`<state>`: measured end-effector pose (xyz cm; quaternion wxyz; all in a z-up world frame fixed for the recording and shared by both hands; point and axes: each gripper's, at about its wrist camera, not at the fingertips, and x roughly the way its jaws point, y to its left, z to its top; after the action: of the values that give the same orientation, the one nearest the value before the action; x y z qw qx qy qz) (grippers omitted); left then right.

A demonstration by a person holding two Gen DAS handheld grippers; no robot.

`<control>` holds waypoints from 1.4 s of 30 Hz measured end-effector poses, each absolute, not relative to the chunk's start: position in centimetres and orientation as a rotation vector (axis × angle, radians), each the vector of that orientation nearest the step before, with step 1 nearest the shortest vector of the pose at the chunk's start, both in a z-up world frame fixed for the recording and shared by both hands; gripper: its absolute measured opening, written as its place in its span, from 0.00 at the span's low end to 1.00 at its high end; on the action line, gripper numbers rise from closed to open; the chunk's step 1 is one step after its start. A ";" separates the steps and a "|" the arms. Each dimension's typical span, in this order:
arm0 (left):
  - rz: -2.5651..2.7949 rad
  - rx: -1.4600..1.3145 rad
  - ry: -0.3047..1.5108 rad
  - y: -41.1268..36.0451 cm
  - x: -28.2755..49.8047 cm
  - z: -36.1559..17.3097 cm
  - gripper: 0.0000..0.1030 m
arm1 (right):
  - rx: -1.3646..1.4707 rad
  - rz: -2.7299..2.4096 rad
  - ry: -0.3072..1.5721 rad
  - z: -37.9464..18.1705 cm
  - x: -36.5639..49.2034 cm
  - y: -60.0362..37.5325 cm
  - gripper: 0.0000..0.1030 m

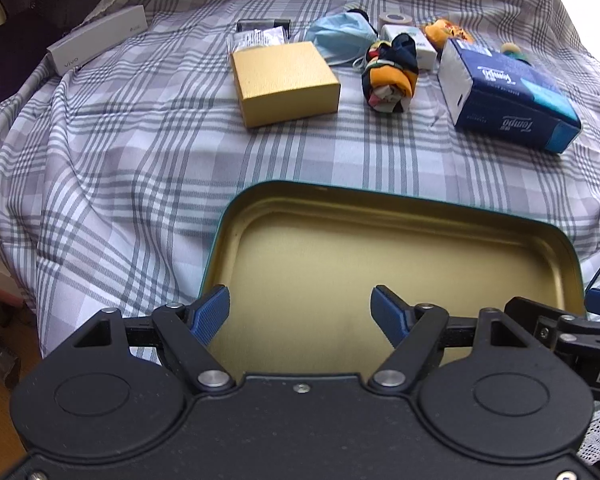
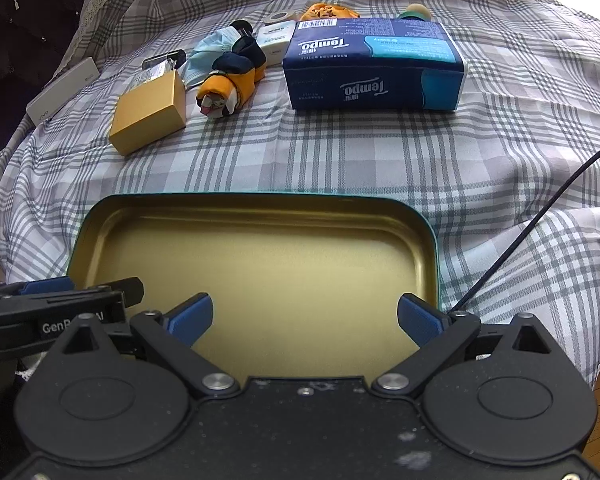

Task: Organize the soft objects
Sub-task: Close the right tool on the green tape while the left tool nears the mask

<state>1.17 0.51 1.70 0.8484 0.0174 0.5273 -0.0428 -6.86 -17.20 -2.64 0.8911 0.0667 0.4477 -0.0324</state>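
Centrally in the left wrist view, a rolled orange-and-navy sock bundle (image 1: 389, 73) is seen on the plaid sheet (image 1: 140, 152) beyond an empty gold tin (image 1: 420, 216); the left gripper (image 1: 300, 314) is held spread above it. Likewise, from the right wrist, the bundle (image 2: 232, 84) lies far-left, the right gripper (image 2: 305, 316) parted.

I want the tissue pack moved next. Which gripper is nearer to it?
Right. The right gripper faces the tissue pack almost straight ahead across the tin; the left gripper sits further left, with the pack well off to its right.
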 end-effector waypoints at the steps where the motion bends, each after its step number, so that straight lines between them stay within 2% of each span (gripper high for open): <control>1: -0.094 0.031 1.099 0.5 1.5 2.0 0.70 | 0.134 -0.067 0.912 -2.3 -6.7 -17.3 0.96; 13: -0.122 0.012 1.021 0.6 5.4 4.1 0.70 | 0.077 -0.114 0.664 3.5 -3.4 -20.2 0.88; 17: -0.123 0.013 1.000 0.6 7.3 4.5 0.69 | 0.139 -0.125 0.705 4.6 -0.5 -22.2 0.79; 29: -0.121 0.021 1.025 0.0 14.9 4.2 0.62 | 0.252 -0.224 0.684 6.9 10.6 -29.7 0.78; 34: -0.119 0.042 1.032 -0.8 18.1 3.6 0.58 | 0.288 -0.299 0.781 4.9 16.8 -32.9 0.78; 37: -0.118 0.029 1.048 -0.8 19.6 3.1 0.58 | 0.316 -0.305 0.824 3.4 19.1 -33.9 0.68; 42: -0.102 0.036 1.050 -1.0 21.7 2.7 0.58 | 0.286 -0.318 0.819 2.2 20.8 -34.1 0.68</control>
<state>21.68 -1.05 2.67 0.8640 0.0173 0.5009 -0.0489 20.85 -34.09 2.19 0.8952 0.1378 0.3952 -0.1532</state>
